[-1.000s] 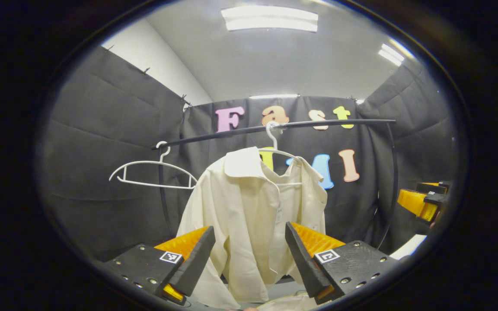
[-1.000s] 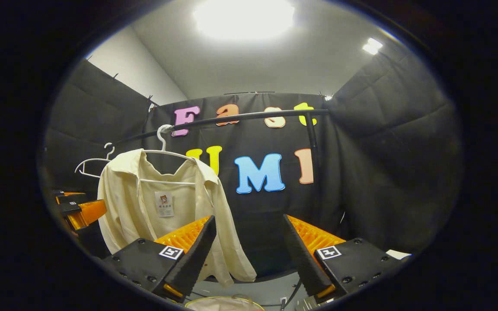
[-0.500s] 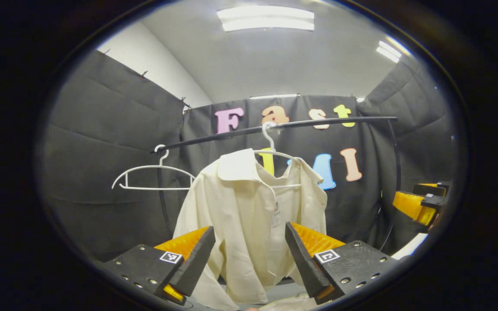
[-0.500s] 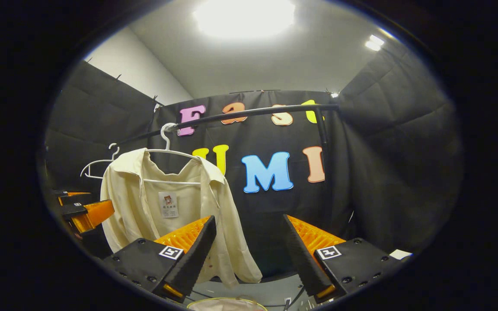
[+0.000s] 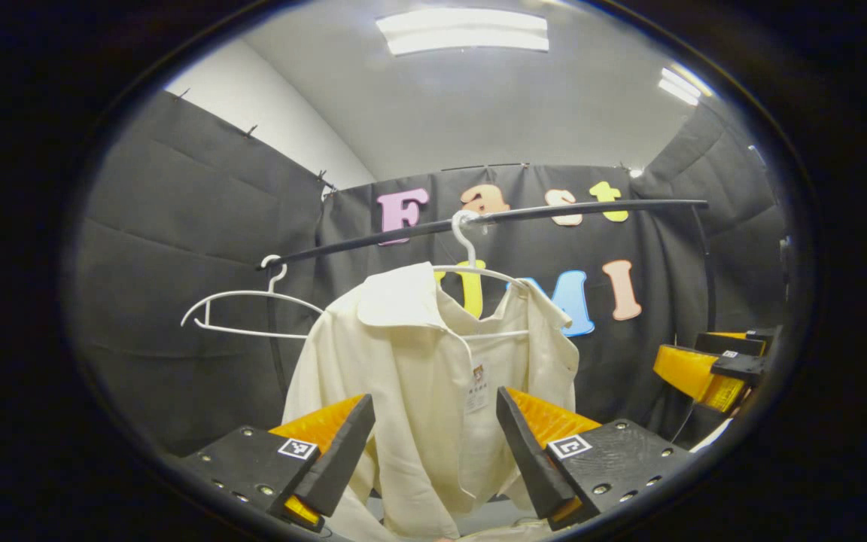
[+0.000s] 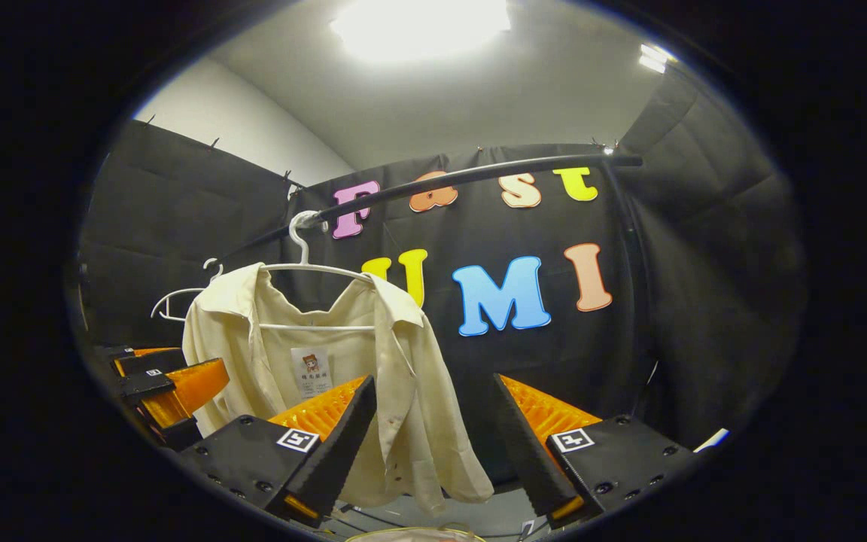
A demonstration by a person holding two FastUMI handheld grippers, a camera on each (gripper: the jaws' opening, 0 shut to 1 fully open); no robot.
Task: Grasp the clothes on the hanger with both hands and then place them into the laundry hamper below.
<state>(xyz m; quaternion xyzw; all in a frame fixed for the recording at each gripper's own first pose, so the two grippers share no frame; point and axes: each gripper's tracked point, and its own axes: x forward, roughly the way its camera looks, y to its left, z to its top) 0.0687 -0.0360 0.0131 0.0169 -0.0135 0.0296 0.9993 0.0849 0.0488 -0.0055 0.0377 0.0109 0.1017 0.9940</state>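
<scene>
Cream collared cotton shirt (image 5: 433, 391) hangs untouched on its white wire hanger (image 6: 313, 275) (hooked over the black rail (image 5: 494, 222)), left gripper (image 5: 433, 452) and right gripper (image 6: 433, 444) both spread wide, empty; grasping and hamper placement remain.

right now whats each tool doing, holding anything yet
Left tool: open, holding nothing, short of the shirt.
Right tool: open, holding nothing.

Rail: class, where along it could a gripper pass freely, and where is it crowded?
Free: the rail stretch between the shirt and the right upright. Crowded: the left end, where the shirt's hanger and the empty hanger hang close together.
</scene>
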